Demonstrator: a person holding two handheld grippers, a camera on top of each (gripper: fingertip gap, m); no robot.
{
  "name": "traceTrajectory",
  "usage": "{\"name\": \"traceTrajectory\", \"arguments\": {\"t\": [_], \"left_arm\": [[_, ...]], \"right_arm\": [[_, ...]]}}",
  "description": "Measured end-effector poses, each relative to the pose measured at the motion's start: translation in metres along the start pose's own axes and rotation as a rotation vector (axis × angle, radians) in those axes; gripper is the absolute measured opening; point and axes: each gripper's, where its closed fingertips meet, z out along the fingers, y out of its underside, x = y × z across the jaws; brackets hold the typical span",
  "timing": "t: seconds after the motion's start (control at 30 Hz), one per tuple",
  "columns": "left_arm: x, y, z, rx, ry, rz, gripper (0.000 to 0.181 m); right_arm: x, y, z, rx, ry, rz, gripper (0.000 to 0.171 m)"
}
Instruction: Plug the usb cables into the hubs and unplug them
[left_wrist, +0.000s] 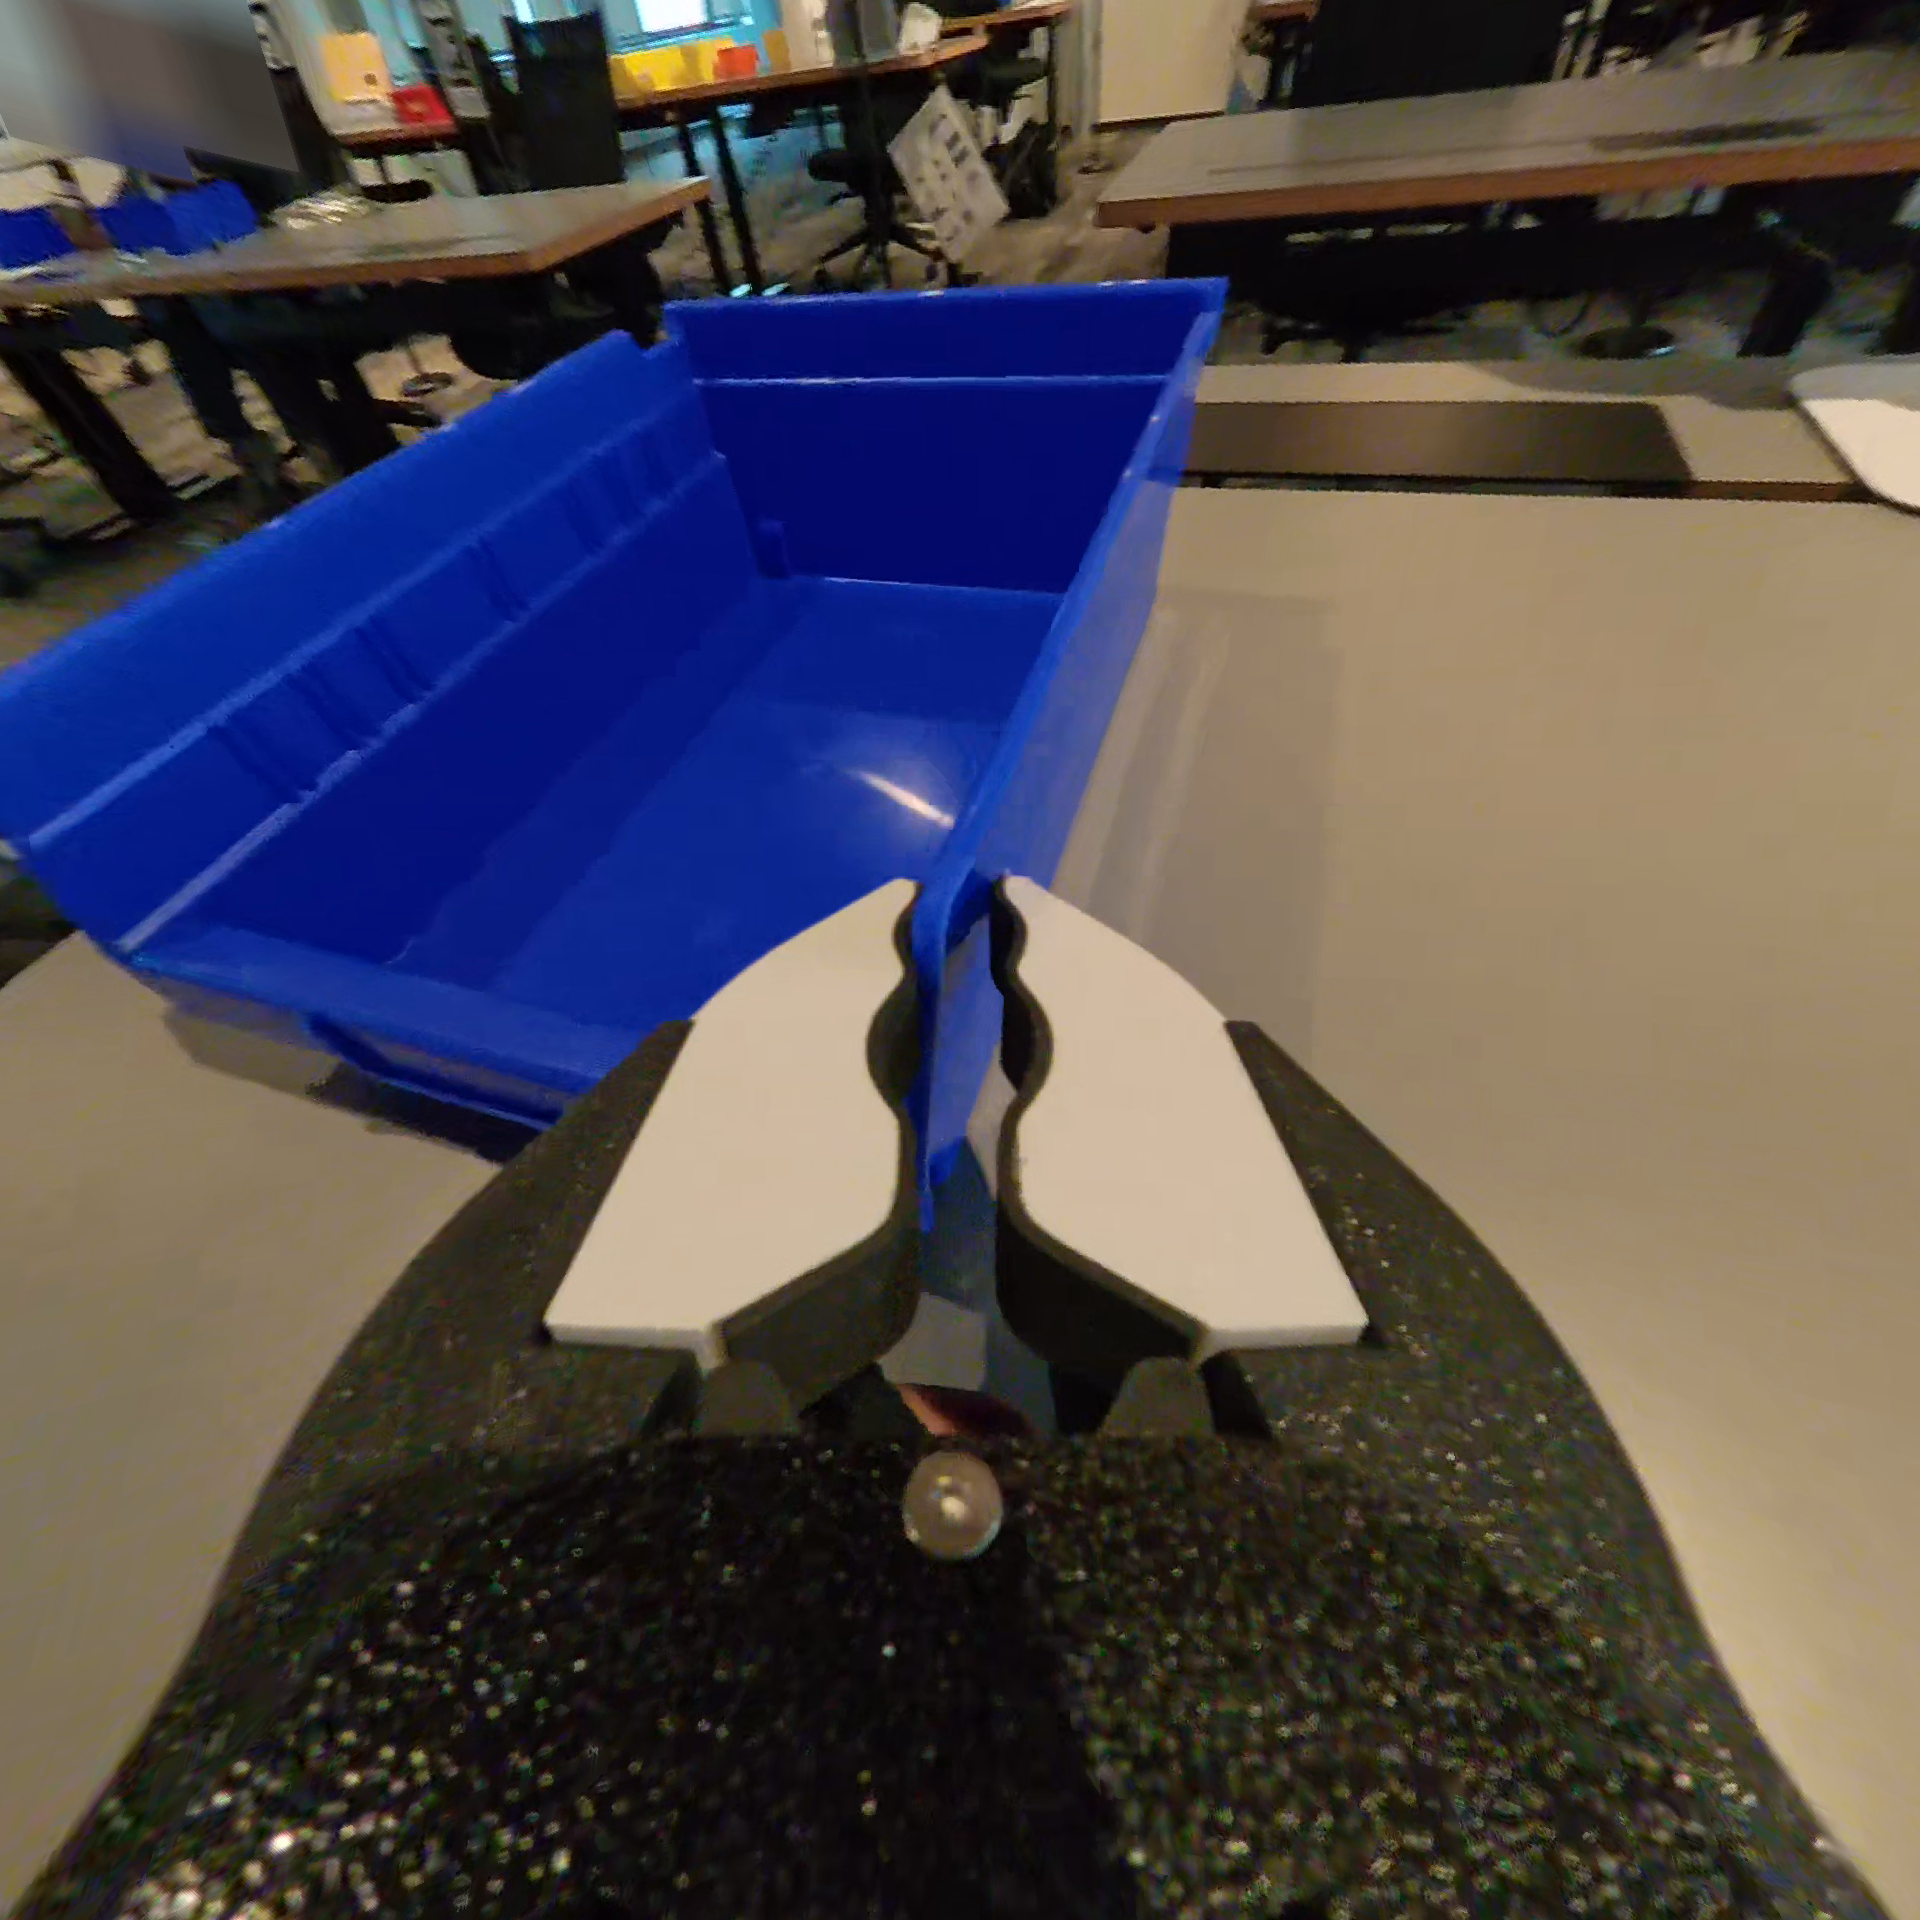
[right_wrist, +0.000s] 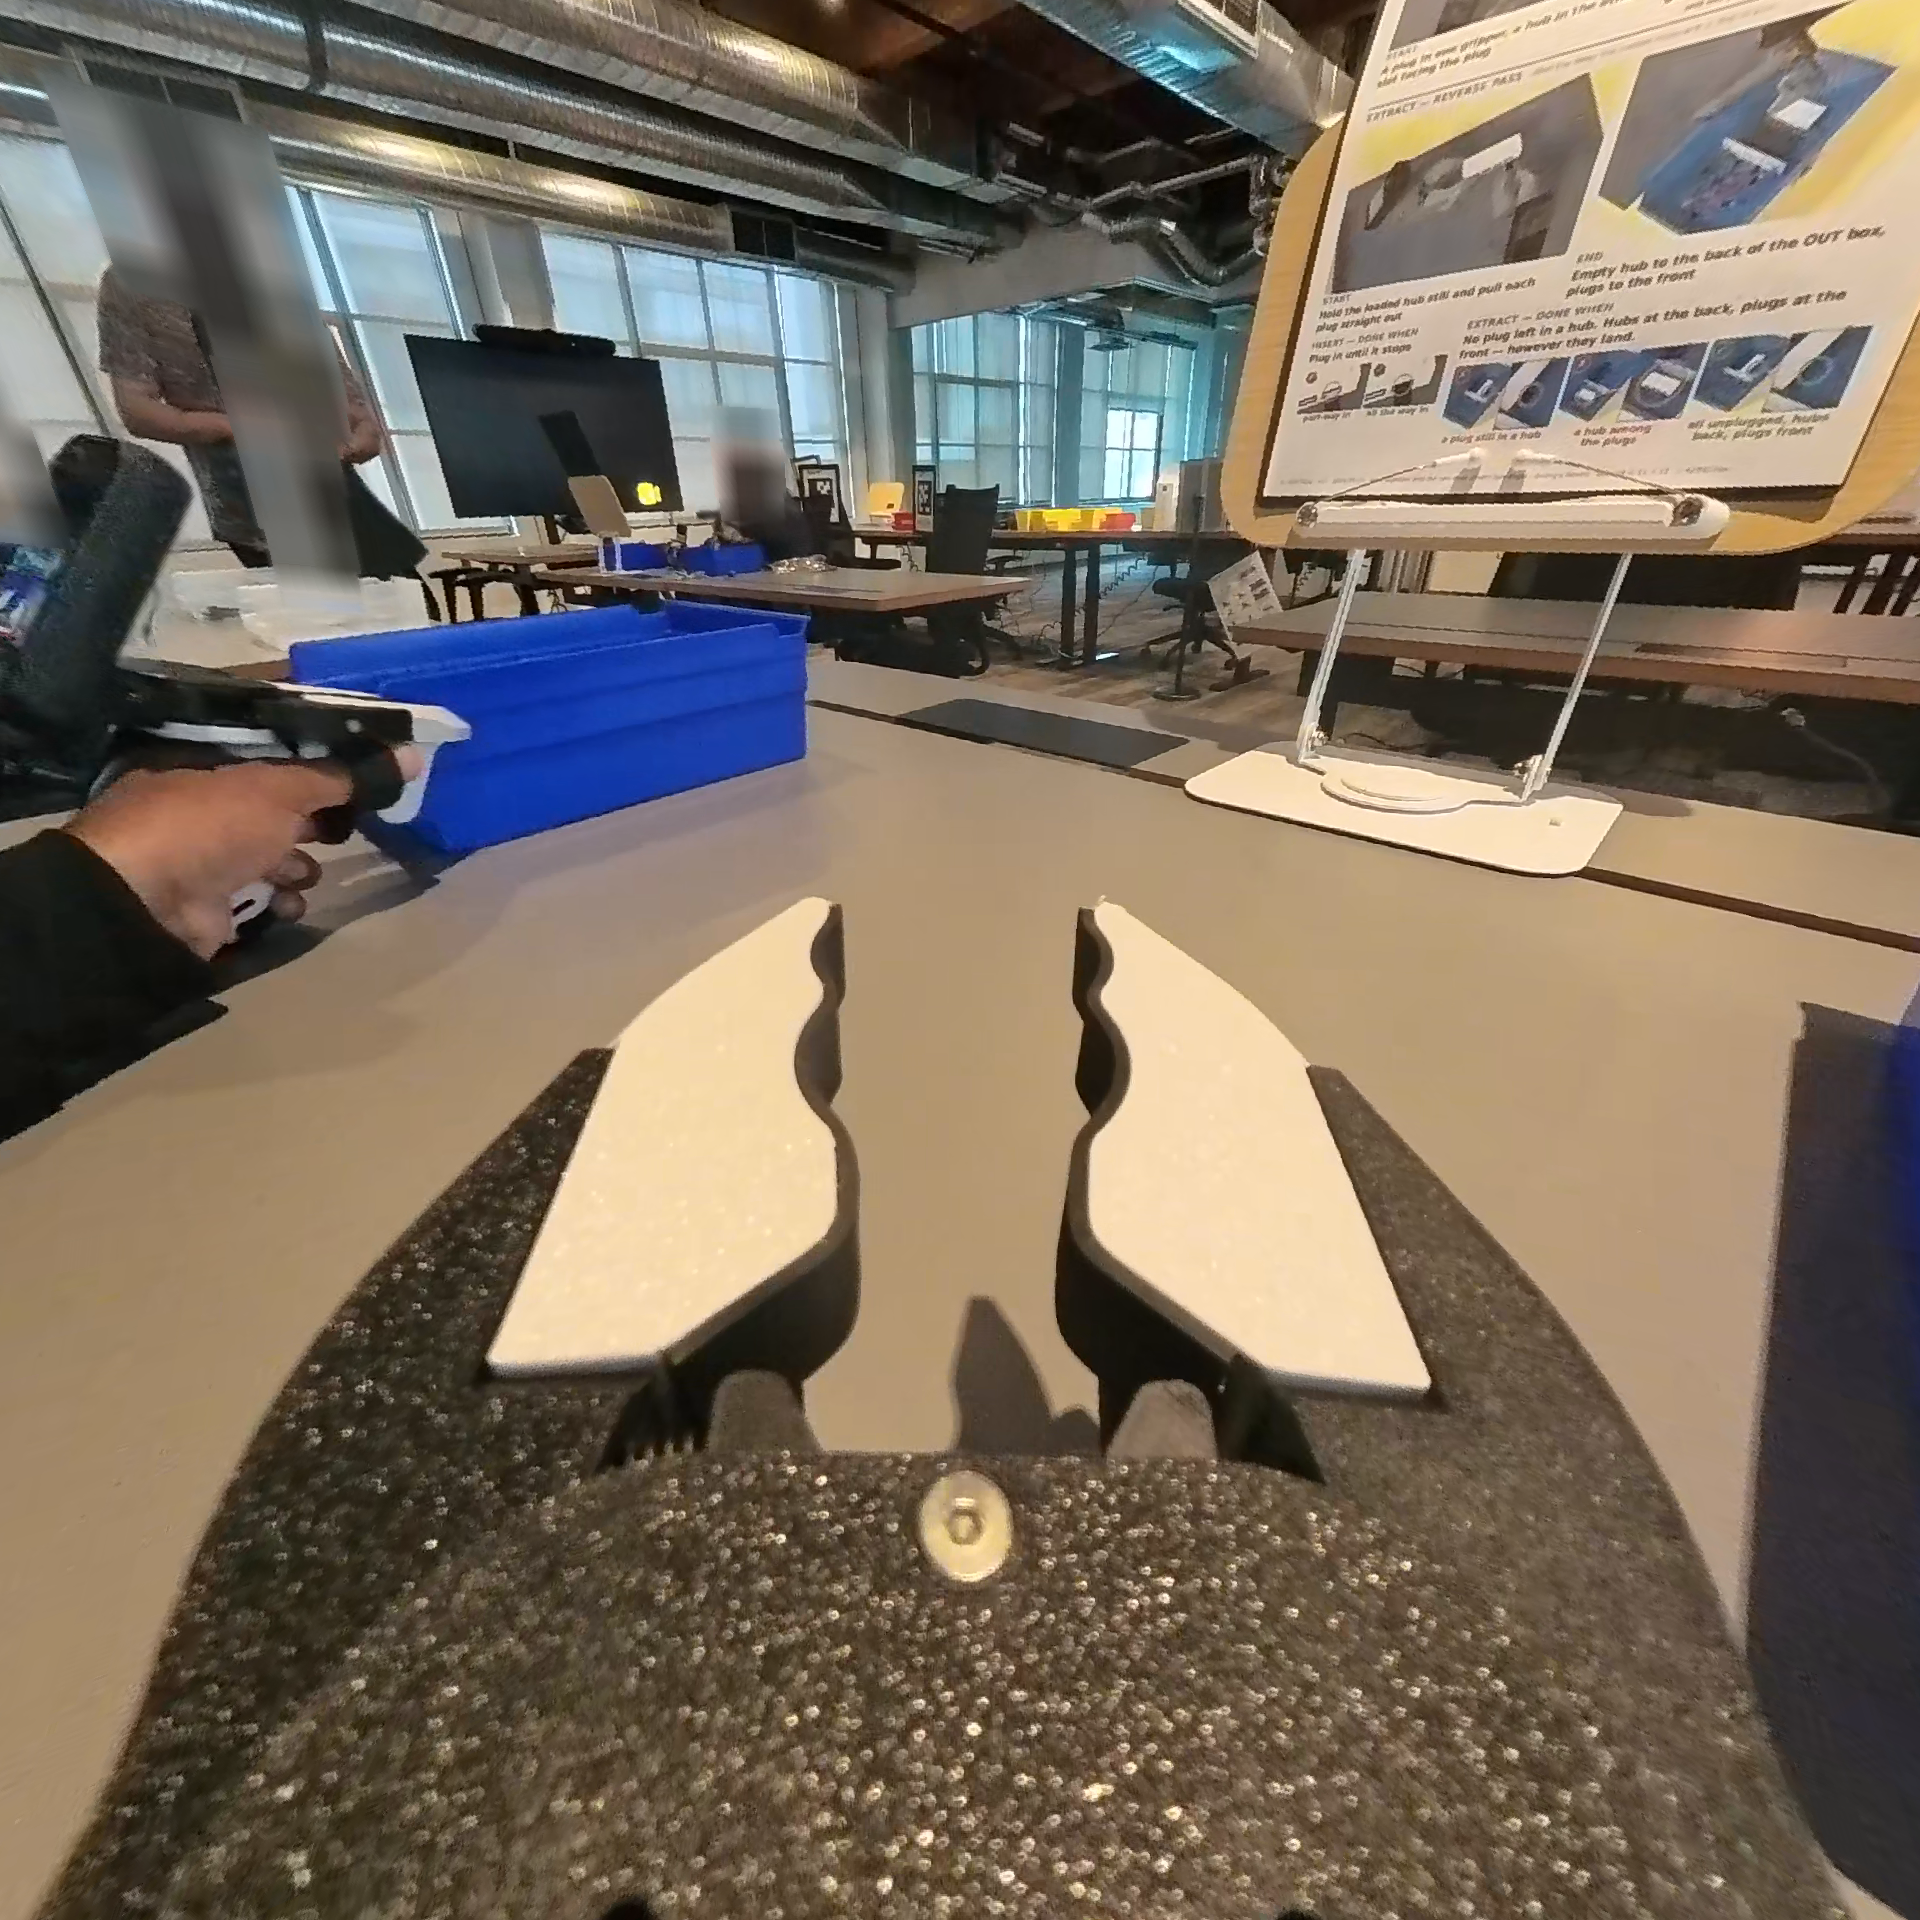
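Note:
An open blue plastic bin (left_wrist: 416, 644) stands on the grey table (left_wrist: 1507, 831), and its inside looks empty. My left gripper (left_wrist: 956, 894) is shut on the bin's near right wall, one finger inside and one outside. In the right wrist view the same bin (right_wrist: 623, 707) sits at the far left, with the left gripper (right_wrist: 436, 738) at its corner, held by a person's hand (right_wrist: 208, 842). My right gripper (right_wrist: 956, 914) is open and empty, low over bare table. No usb cable or hub shows in either view.
A printed instruction board (right_wrist: 1558, 260) on a white stand (right_wrist: 1403, 800) stands at the far right of the table. A black strip (right_wrist: 1039, 727) lies along the far edge. A dark blue object (right_wrist: 1860, 1351) is cut off at the right edge. People stand beyond the table.

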Motion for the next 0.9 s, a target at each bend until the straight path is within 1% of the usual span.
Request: {"name": "traceTrajectory", "arguments": {"t": [0.1, 0.2, 0.3, 0.43, 0.57, 0.9], "left_arm": [[0.014, -0.001, -0.002, 0.012, 0.076, 0.046, 0.005], [0.034, -0.002, -0.007, 0.042, 0.146, 0.168, 0.003], [0.046, -0.002, -0.013, 0.076, 0.154, 0.269, 0.004], [0.056, -0.002, -0.021, 0.099, 0.213, 0.286, 0.003], [0.072, -0.002, -0.032, 0.139, 0.305, 0.335, 0.004], [0.116, 0.004, -0.066, 0.22, 0.583, 0.427, 0.004]], "right_arm": [[0.0, 0.0, 0.0, 0.002, 0.001, 0.002, 0.042], [0.001, -0.001, -0.001, 0.007, 0.005, 0.007, 0.042], [0.002, -0.002, -0.002, 0.012, 0.011, 0.013, 0.042], [0.006, -0.003, -0.005, 0.015, 0.039, -0.005, 0.042], [0.015, -0.007, -0.013, 0.032, 0.111, -0.055, 0.041], [0.055, -0.021, -0.047, 0.085, 0.298, -0.11, 0.038]]}}
